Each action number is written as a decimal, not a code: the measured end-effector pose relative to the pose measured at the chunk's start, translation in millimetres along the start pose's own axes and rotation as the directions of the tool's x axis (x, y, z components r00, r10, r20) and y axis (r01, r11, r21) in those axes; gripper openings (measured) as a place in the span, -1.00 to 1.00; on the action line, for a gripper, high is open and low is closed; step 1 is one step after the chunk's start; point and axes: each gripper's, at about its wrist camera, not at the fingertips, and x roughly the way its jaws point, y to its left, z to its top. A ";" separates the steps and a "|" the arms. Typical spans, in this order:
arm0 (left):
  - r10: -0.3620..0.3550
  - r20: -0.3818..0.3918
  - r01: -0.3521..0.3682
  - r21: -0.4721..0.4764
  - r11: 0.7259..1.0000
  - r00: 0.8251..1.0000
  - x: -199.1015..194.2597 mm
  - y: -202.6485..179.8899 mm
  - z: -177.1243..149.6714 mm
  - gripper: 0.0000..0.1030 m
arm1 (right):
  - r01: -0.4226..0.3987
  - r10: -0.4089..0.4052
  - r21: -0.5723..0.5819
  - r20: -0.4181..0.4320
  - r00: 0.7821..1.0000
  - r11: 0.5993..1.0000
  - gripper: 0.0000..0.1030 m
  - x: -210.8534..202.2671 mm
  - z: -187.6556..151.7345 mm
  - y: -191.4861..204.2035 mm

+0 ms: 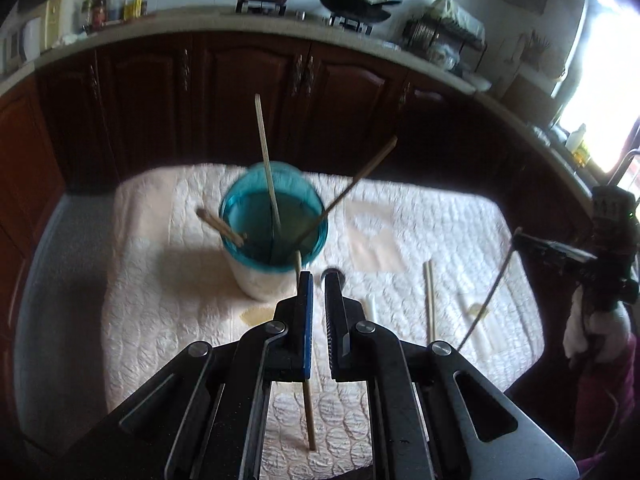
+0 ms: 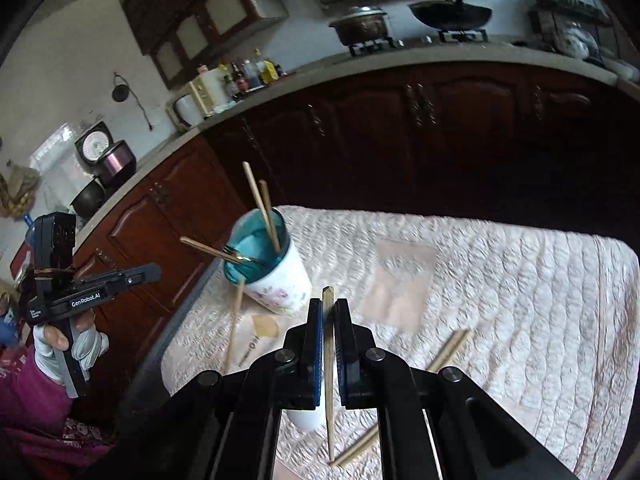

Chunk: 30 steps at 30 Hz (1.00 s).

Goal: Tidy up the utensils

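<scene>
Chopstick (image 2: 329,364) clamped upright between right jaws.

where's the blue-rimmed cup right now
In the left wrist view the blue-rimmed white cup stands on the quilted cloth, centre-left, just beyond the left gripper, chopsticks inside.

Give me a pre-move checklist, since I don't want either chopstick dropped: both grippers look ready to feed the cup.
1. Right gripper clamps its chopstick: ok, held upright between the fingers.
2. Left gripper clamps its chopstick: cannot tell; the stick runs along the blue pad, but a gap shows between the fingers.
3. Cup upright on the cloth: ok.
4. Room in the cup: ok, though the chopsticks already inside lean in different directions and could get in the way.
5. Grippers apart from each other: ok, on opposite sides of the cup.
6. Loose chopsticks left on the cloth: not ok, still to collect.
</scene>
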 end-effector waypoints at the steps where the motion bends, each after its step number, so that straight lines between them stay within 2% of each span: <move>1: -0.003 0.009 0.003 0.003 1.000 1.000 -4.4 -0.2 3.7 -0.91 | -0.001 0.001 -0.009 0.005 1.000 1.000 -0.90 -0.2 3.4 3.0; 4: 0.012 0.016 -0.012 0.013 1.000 1.000 -4.3 -1.5 4.3 -0.91 | -0.013 0.013 -0.024 0.013 1.000 1.000 -0.90 4.1 9.4 11.8; 7: 0.007 -0.036 -0.008 -0.008 1.000 0.999 12.2 -0.7 -4.7 -0.91 | -0.021 0.021 -0.024 0.006 1.000 0.999 -0.90 10.7 8.2 17.6; 9: 0.006 -0.081 -0.009 -0.042 0.999 0.997 29.4 1.1 -15.3 -0.81 | -0.026 0.026 -0.019 -0.001 1.000 0.999 -0.90 14.2 6.1 19.4; 11: 0.002 -0.126 -0.009 -0.059 0.998 0.992 51.5 1.2 -26.1 -0.40 | -0.024 0.024 -0.019 -0.005 1.000 1.000 -0.90 16.1 6.6 19.3; 13: 0.013 -0.159 -0.021 -0.048 0.999 0.987 70.9 -2.1 -34.7 -0.30 | -0.022 0.022 -0.019 -0.004 1.000 1.000 -0.90 16.1 7.7 18.5; 17: 0.127 -0.208 -0.124 0.028 0.992 0.970 124.1 -14.3 -55.1 -0.30 | -0.020 0.020 -0.017 0.012 1.000 1.000 -0.90 11.1 9.2 19.5; 21: 0.201 -0.230 -0.193 0.057 0.979 0.952 170.7 -21.2 -64.2 -0.30 | -0.018 0.019 -0.015 0.019 1.000 1.000 -0.90 6.1 7.2 18.7; 25: 0.286 -0.257 -0.264 0.116 0.958 0.923 213.4 -27.6 -69.3 -0.32 | -0.018 0.018 -0.011 0.031 0.999 1.000 -0.90 -1.1 7.7 19.7; 27: 0.292 -0.276 -0.270 0.117 0.956 0.915 224.6 -26.8 -70.7 -0.40 | -0.019 0.020 -0.010 0.038 0.999 1.000 -0.90 -5.9 8.6 18.7; 28: 0.289 -0.267 -0.265 0.123 0.956 0.919 225.4 -28.0 -70.3 -0.51 | -0.021 0.021 -0.010 0.041 0.999 1.000 -0.90 -6.8 9.1 19.1; 29: 0.280 -0.273 -0.252 0.131 0.959 0.921 225.7 -28.8 -70.0 -0.84 | -0.023 0.023 -0.011 0.043 0.999 1.000 -0.90 -6.9 9.5 19.5; 30: 0.264 -0.284 -0.236 0.130 0.963 0.922 225.0 -29.2 -69.5 -0.90 | -0.024 0.025 -0.012 0.044 0.999 1.000 -0.90 -6.9 10.0 20.0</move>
